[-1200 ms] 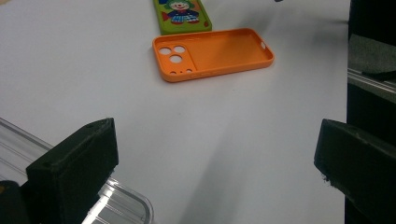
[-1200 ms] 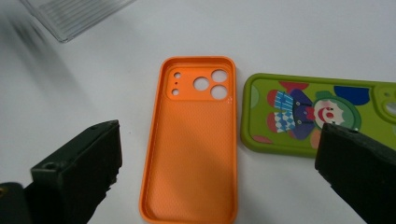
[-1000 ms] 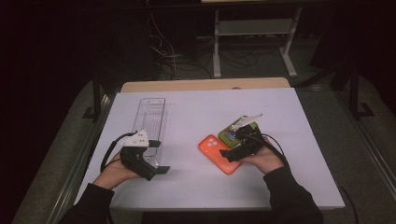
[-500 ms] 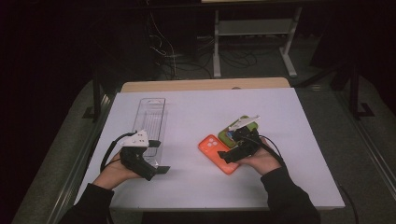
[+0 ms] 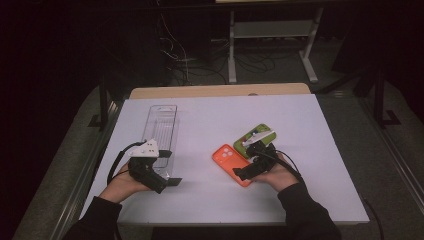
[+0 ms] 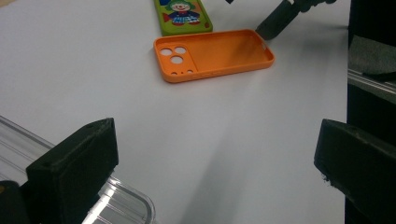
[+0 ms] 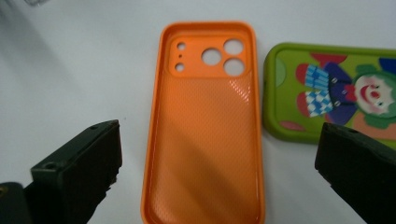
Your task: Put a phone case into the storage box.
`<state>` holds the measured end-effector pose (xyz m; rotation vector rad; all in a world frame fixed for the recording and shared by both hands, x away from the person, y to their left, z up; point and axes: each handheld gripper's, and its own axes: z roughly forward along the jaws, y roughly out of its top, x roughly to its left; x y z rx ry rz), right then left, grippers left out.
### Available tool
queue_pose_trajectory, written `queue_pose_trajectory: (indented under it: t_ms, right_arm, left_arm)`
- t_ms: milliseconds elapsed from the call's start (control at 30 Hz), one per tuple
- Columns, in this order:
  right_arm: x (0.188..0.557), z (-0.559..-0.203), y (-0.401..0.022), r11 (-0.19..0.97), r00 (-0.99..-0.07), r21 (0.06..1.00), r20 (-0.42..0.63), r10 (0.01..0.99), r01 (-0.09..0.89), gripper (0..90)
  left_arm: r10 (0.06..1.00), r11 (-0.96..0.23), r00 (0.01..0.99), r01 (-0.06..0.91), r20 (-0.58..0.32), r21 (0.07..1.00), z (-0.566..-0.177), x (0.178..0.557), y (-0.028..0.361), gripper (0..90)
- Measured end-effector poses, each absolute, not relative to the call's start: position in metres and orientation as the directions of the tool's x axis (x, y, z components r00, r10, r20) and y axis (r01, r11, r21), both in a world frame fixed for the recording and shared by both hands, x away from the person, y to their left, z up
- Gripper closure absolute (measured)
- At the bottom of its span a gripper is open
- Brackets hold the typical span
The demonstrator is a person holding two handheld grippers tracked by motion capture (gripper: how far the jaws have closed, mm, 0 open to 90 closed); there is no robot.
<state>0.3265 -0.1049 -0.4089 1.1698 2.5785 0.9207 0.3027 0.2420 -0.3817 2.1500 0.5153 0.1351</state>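
The right gripper (image 5: 248, 172) hovered with jaws spread astride the orange case (image 7: 205, 126), not yet gripped, lying flat at the green case's (image 7: 336, 93) nine o'clock. The left gripper (image 5: 167, 182) waited spread by the tray (image 5: 161, 125).

Dark long sleeves (image 5: 305, 212). Left gripper (image 5: 167, 184) and right gripper (image 5: 240, 175): black bodies, 2 blocky black jaws, black cables.

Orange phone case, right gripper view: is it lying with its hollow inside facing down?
No: the orange phone case lies open side up, its raised rim and textured inner surface showing.
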Motion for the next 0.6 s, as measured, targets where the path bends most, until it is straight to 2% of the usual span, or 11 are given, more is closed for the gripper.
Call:
queue_pose_trajectory:
  t_ms: [600]
  right_arm:
    - [0.319,-0.434,-0.097,0.557,-0.677,0.51,0.071,0.732,0.656,1.7]
  left_arm:
    - [0.41,-0.514,0.908,0.311,-0.089,0.8,-0.381,0.302,0.242,0.0]
